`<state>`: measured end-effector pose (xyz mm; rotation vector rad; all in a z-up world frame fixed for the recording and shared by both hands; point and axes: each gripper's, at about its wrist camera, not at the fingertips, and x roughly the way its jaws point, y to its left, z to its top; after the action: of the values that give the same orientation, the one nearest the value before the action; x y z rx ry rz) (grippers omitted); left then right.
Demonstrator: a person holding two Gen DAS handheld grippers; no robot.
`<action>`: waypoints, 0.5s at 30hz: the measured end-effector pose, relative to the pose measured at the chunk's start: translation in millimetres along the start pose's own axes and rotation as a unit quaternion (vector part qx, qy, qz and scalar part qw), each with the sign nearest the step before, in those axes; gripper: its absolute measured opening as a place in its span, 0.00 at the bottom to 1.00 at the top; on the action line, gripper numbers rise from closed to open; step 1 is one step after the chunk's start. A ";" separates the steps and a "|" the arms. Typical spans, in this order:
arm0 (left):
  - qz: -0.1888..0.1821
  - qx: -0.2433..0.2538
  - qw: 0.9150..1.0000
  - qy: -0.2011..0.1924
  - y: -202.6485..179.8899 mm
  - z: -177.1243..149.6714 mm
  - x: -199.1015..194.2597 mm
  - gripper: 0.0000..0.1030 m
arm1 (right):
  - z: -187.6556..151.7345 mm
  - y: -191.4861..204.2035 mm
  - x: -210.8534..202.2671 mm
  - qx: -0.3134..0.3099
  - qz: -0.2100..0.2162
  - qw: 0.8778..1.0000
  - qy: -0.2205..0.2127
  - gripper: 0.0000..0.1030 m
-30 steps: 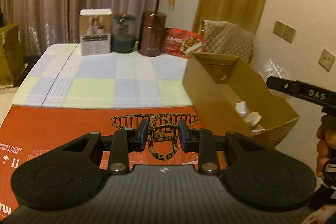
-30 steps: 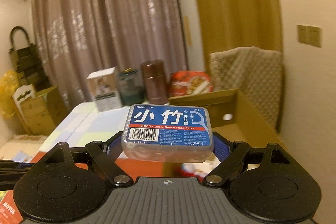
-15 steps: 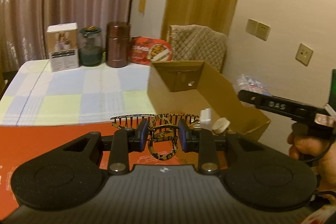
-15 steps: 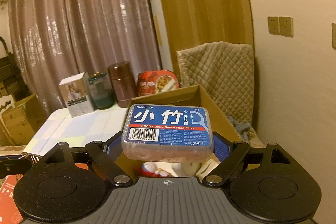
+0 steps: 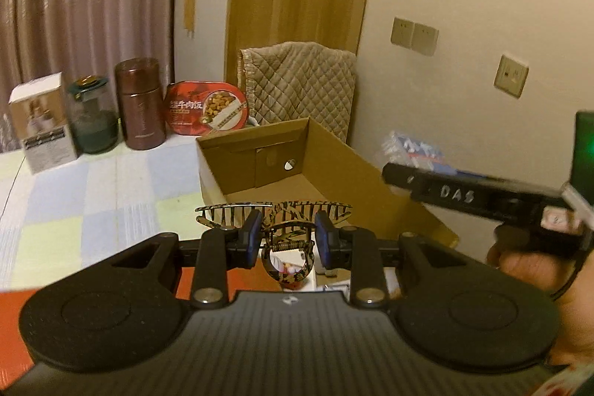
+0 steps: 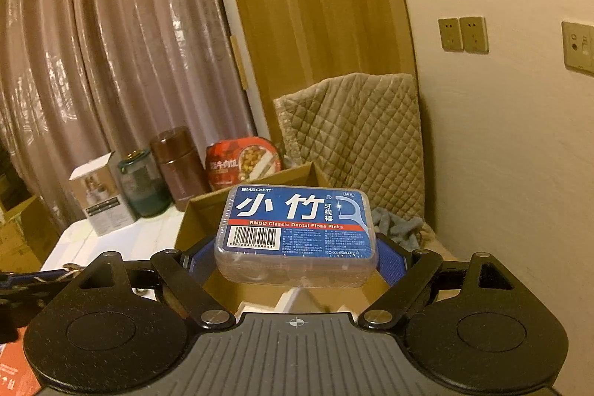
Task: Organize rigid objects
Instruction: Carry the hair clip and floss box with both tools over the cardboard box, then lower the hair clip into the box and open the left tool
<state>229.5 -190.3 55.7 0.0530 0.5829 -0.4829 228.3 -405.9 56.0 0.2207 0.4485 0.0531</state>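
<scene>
Left wrist view shows the left claw [image 5: 286,237] pressed together on the hinge of a tortoiseshell-patterned plastic hair clip [image 5: 274,215], whose toothed combs fan out to 10 and 2 o'clock just ahead of the blue pads. Beyond it, from 12 round to 2 o'clock, lies the open brown cardboard box [image 5: 336,160], its near end partly hidden under the clip, with a few small white and red items glimpsed low inside. At 3 o'clock the right claw's black body comes in from the side. Seen from its own camera, the right claw [image 6: 293,262] pinches a blue-labelled clear plastic box of dental floss picks [image 6: 295,232] by its short ends, held level over the same cardboard box. To drop well, each claw should probably be well inside the rim before letting go, and low, so that neither rigid piece bounces out. Releasing one at a time seems wise, since the two tools sit near each other. The checked cloth on the desk [image 5: 92,195] at 9 o'clock carries jars that should stay undisturbed.
</scene>
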 end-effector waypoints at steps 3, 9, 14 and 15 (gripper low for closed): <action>-0.004 0.015 1.000 0.011 -1.5 6.6 26.7 0.24 | 8.0 -9.7 15.4 0.001 -0.019 1.000 -0.005 0.80; -0.017 0.051 0.998 0.027 -3.7 12.9 76.2 0.24 | 11.5 -20.6 49.6 0.005 -0.035 0.999 0.013 0.80; -0.015 0.059 0.997 0.040 2.1 14.8 109.0 0.24 | 12.1 -24.9 67.9 0.009 -0.040 0.999 0.019 0.80; -0.014 0.061 0.997 0.041 2.8 14.6 114.2 0.24 | 11.3 -24.6 70.0 0.009 -0.041 0.999 0.020 0.80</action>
<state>321.4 -238.8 5.9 0.1820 0.6345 -0.5444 296.3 -425.3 30.7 0.2185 0.4975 -0.0260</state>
